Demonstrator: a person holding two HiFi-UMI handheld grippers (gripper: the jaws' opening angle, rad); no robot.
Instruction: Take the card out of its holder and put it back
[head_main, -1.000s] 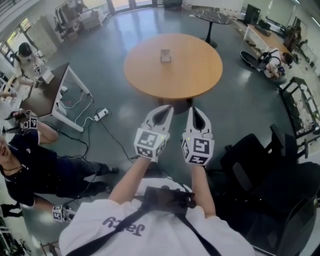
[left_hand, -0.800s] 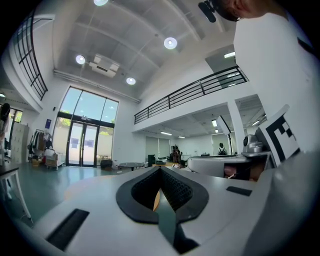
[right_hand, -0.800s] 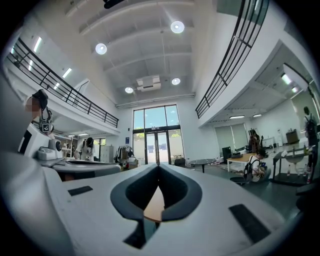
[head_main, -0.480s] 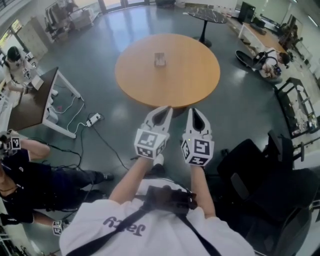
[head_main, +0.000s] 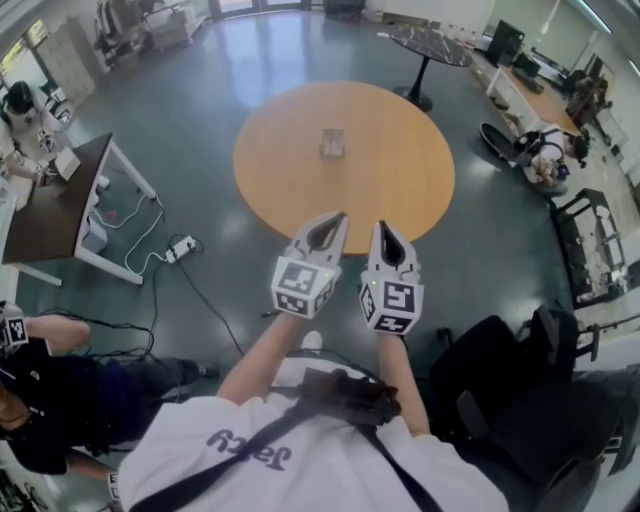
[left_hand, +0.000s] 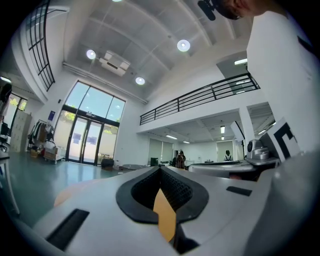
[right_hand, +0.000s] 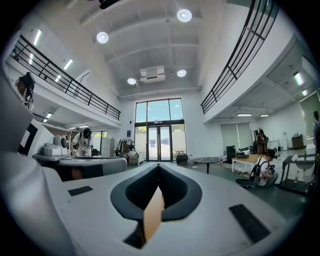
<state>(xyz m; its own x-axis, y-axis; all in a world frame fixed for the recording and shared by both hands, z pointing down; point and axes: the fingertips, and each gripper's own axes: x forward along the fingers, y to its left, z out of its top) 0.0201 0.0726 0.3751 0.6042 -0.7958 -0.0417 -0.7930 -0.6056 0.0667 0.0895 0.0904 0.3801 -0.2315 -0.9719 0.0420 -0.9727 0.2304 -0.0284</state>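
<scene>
When you look down from the head view, the left gripper (head_main: 339, 216) and the right gripper (head_main: 380, 226) are held out side by side in front of the person, near each other but not touching. Both point at the round wooden table (head_main: 300, 170). The card holder (head_main: 332, 142) stands alone near the middle of the table top, well apart from both grippers (it is too small here to tell the card from the holder). It shows only in this view.

The two gripper views show the jaws up close, which the head view does not. In the left gripper view the jaws are pressed together at the tips and hold nothing. The right gripper view shows the same thing. In each, a thin brown strip shows through the slit behind the tips. These views also look across the big hall to the tall glass doors (right_hand: 159, 130) and the railings high up.

Grey floor lies between the grippers and the table. A power strip (head_main: 180, 249) with cords lies on the floor to the left, beside a dark desk (head_main: 50, 210). Black chairs (head_main: 520, 380) stand at the lower right. A person in dark clothes (head_main: 60, 400) is at the lower left.
</scene>
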